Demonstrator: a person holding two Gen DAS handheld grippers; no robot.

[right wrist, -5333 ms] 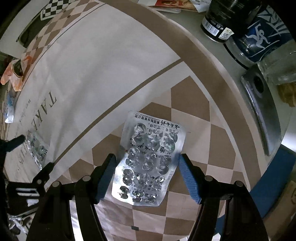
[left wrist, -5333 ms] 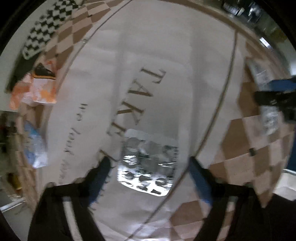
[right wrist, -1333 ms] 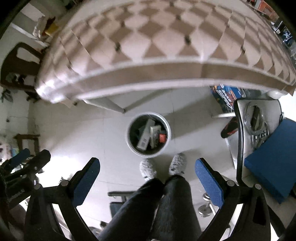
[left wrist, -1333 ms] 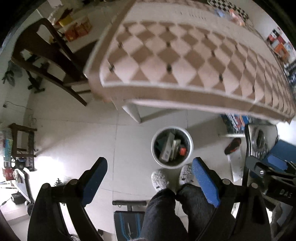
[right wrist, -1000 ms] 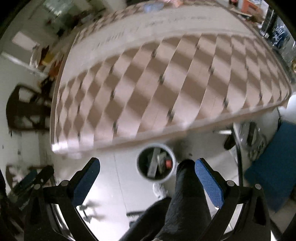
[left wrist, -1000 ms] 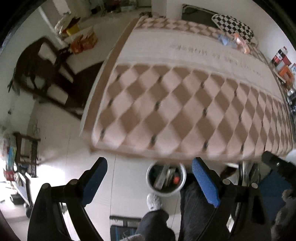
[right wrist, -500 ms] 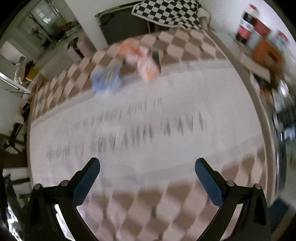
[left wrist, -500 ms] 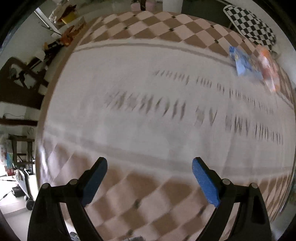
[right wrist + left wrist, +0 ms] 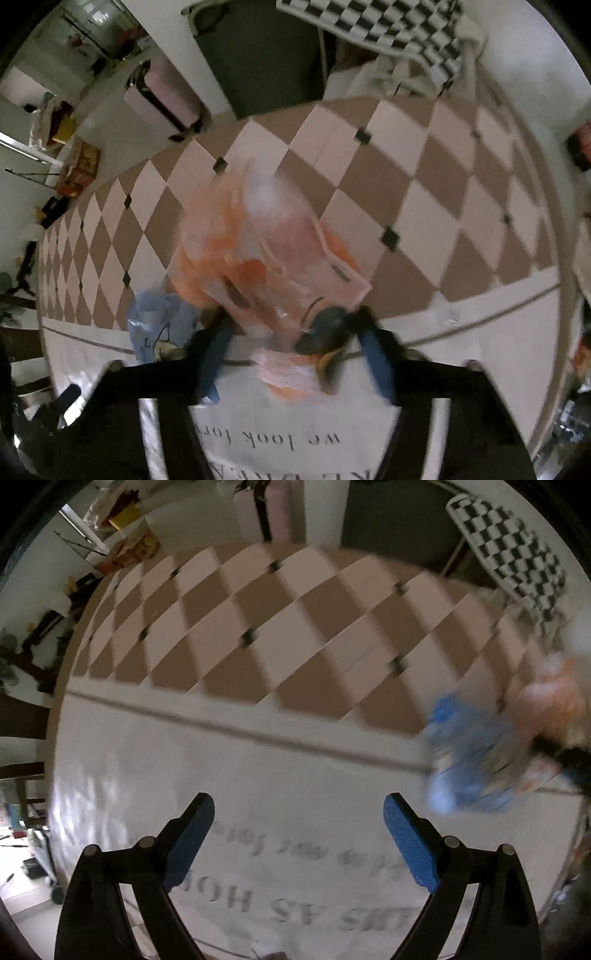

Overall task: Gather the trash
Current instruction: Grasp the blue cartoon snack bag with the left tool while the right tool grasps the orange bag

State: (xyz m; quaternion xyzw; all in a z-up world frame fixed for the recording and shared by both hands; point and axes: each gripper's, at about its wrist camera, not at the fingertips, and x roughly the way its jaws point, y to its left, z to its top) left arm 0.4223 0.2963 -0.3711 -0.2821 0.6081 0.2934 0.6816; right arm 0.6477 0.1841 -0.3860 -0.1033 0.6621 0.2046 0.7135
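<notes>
An orange and white plastic wrapper [image 9: 273,251] lies crumpled on the checked tablecloth [image 9: 424,206], its lower end over the white printed band. My right gripper [image 9: 291,332] points down over it. Its jaws are closing, and the blue fingertips [image 9: 218,332] sit against the wrapper's two sides. A blue wrapper [image 9: 159,325] lies just left of it. In the left wrist view the blue wrapper [image 9: 465,760] and the orange wrapper [image 9: 546,701] are blurred at the right edge. My left gripper [image 9: 297,812] hangs open over the white band with nothing between its fingers.
Printed lettering [image 9: 295,904] runs across the tablecloth's white band. Beyond the table's far edge stand a pink suitcase [image 9: 162,99], a dark chair back [image 9: 258,55] and a black-and-white checked cushion [image 9: 517,557]. Boxes and clutter [image 9: 77,162] sit on the floor at the left.
Both grippers have swung from the white bin on the floor, across the table, to its far side. The right gripper's jaws, wide open before, have narrowed around the orange wrapper.
</notes>
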